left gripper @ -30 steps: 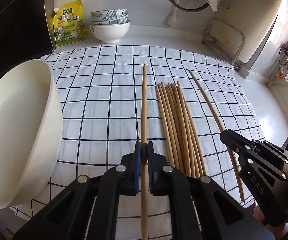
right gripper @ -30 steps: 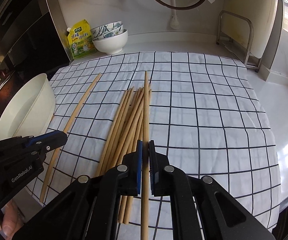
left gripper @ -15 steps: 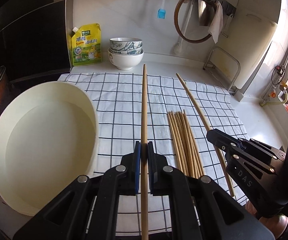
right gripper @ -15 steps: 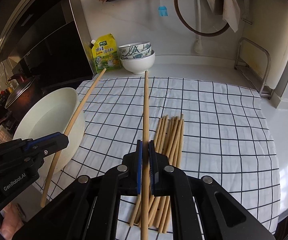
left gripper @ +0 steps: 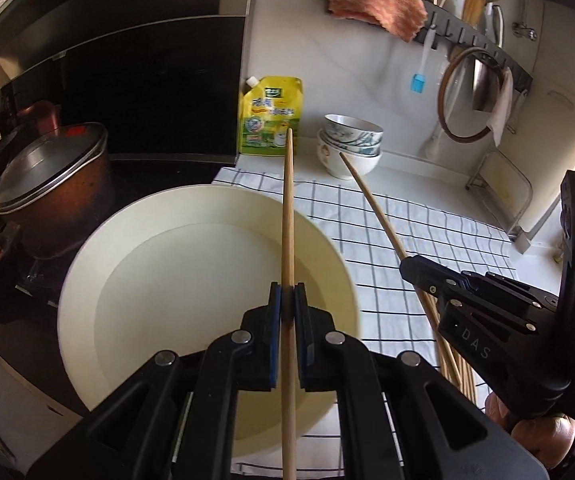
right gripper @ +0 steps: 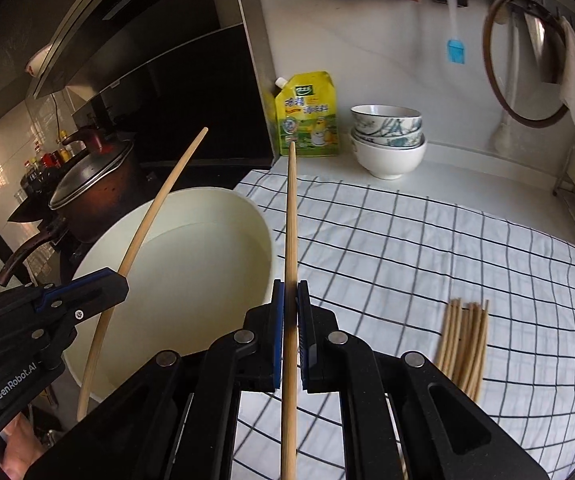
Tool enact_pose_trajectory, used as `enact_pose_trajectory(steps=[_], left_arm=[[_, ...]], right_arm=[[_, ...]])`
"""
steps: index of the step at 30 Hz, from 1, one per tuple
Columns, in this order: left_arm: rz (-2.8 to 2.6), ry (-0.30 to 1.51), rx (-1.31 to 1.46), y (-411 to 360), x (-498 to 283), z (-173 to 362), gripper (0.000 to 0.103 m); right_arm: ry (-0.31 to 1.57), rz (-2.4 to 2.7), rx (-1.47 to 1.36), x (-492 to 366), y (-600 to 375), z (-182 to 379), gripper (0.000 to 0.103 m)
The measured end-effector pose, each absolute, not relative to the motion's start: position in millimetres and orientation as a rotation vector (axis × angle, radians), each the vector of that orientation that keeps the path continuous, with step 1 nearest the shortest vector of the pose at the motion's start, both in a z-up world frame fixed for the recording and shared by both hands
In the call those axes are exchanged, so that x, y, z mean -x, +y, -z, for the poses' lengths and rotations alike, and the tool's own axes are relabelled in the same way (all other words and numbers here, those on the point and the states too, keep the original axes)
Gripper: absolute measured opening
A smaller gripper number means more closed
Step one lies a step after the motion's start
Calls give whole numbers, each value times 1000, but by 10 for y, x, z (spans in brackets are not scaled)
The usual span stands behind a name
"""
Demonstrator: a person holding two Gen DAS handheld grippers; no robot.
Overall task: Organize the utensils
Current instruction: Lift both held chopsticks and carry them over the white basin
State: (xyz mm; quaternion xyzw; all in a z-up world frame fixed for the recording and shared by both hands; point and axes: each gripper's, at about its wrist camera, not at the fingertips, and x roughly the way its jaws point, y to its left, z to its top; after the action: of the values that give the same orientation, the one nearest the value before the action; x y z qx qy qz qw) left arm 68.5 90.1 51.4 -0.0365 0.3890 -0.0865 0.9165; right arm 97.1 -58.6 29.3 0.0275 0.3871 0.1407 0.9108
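Observation:
My left gripper (left gripper: 287, 292) is shut on one long wooden chopstick (left gripper: 288, 208), which it holds in the air over the white basin (left gripper: 147, 300). My right gripper (right gripper: 290, 286) is shut on a second chopstick (right gripper: 291, 216), held above the basin's right rim (right gripper: 265, 232) and the checked cloth (right gripper: 447, 240). In the left wrist view, the right gripper (left gripper: 407, 265) and its chopstick (left gripper: 371, 204) are at the right. The left gripper (right gripper: 121, 282) and its stick (right gripper: 155, 208) appear at the left of the right wrist view. A bundle of several chopsticks (right gripper: 463, 340) lies on the cloth.
A lidded pot (left gripper: 47, 172) sits on the stove left of the basin. A yellow pouch (left gripper: 269, 116) and stacked bowls (left gripper: 349, 144) stand at the back wall. A metal rack (left gripper: 499, 192) stands at the far right. A person's hand (left gripper: 543, 432) holds the right gripper.
Both grippers have lifted their chopsticks off the cloth and swung left. They now hang over the basin, with the bundle left behind on the right.

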Motion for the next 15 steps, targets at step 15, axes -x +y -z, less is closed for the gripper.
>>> enact_pose_trajectory(steps=[15], left_arm=[[43,885,155,1740,-1143,11,7]], right_arm=[[912,-424,-46,-1488,308,22,6]])
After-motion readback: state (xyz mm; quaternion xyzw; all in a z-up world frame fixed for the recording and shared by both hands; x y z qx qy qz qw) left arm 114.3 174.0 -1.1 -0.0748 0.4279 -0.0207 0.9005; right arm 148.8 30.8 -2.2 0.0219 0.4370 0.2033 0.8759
